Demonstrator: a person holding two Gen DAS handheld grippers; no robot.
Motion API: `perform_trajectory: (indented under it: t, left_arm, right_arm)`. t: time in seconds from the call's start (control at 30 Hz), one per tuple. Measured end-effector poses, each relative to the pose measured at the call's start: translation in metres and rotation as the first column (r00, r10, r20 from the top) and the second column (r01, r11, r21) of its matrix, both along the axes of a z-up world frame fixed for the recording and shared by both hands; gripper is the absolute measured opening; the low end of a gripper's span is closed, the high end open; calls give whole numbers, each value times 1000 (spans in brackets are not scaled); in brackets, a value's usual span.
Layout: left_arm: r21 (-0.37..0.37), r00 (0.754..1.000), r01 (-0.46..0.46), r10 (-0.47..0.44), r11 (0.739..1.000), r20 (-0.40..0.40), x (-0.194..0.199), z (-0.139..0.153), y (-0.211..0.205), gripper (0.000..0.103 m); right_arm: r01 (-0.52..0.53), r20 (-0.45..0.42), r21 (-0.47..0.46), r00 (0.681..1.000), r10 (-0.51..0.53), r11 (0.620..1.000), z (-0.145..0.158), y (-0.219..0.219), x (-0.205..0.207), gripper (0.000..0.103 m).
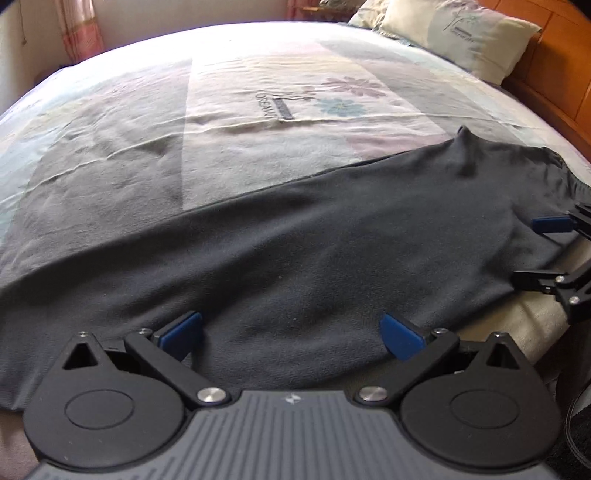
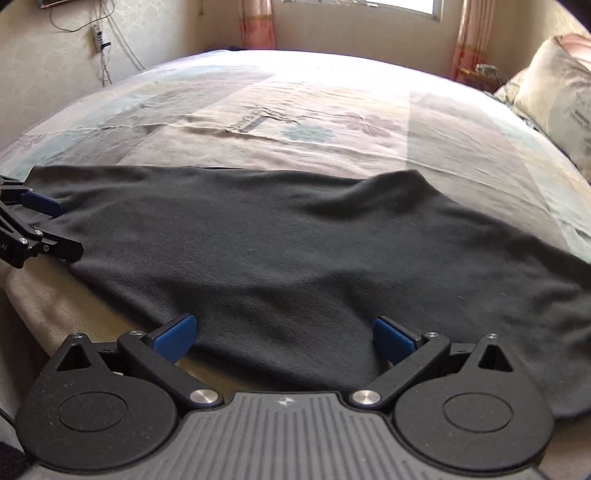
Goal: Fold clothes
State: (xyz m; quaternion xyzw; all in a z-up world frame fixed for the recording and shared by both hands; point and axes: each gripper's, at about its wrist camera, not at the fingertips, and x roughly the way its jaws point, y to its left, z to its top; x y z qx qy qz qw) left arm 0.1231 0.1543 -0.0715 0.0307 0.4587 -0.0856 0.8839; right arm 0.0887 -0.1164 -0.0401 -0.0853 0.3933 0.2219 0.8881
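The dark charcoal knit garment (image 1: pixel 295 251) lies spread lengthwise along the near edge of the bed (image 1: pixel 240 122), flat apart from a raised ridge near its far side. The left tongs (image 1: pixel 291 334) stand spread wide just above the near hem, holding nothing; the right tongs (image 2: pixel 284 334) are likewise released over the near edge at the other end. The risk I see is in the pinch: the cloth looks soft and doubled, so tongs closing here may catch only the top layer, or grab the pastel patchwork bedsheet (image 2: pixel 295 110) underneath and drag it along. Uneven lifting between the two ends would probably skew the fold, and the ridge may crease in. The garment's near hem sits right at the mattress edge, so a tug toward the person could slide it off. The sheet's print reads roughly "DREAM", blurred; the cream pillow (image 1: pixel 461 33) has small writing, unreadable.
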Motion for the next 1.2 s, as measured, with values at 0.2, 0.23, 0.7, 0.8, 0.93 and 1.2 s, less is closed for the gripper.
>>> perform_trajectory:
  t: [0.2, 0.23, 0.7, 0.8, 0.93, 1.2]
  left_arm:
    - [-67, 998, 57, -55, 996, 37, 23, 4, -23, 102]
    - [-73, 998, 58, -56, 996, 32, 28, 0, -26, 102]
    - [-211, 992, 123, -128, 970, -7, 54, 19, -61, 102]
    - [-267, 983, 176, -183, 947, -4, 61, 18, -91, 102]
    - [-319, 980, 174, -197, 932, -39, 74, 1, -107, 102]
    - [-356, 991, 83, -113, 931, -66, 101, 12, -122, 102]
  right_arm:
    - [-58, 12, 70, 998, 57, 996, 3, 16, 13, 103]
    - [-78, -2, 73, 997, 79, 994, -1, 21, 14, 103]
    - [191, 20, -83, 982, -190, 978, -1, -71, 21, 103]
    - [230, -17, -5, 973, -230, 973, -11, -91, 24, 103]
    - [227, -1, -4, 974, -227, 974, -14, -93, 20, 103]
    - [213, 53, 25, 975, -214, 977, -17, -94, 13, 103]
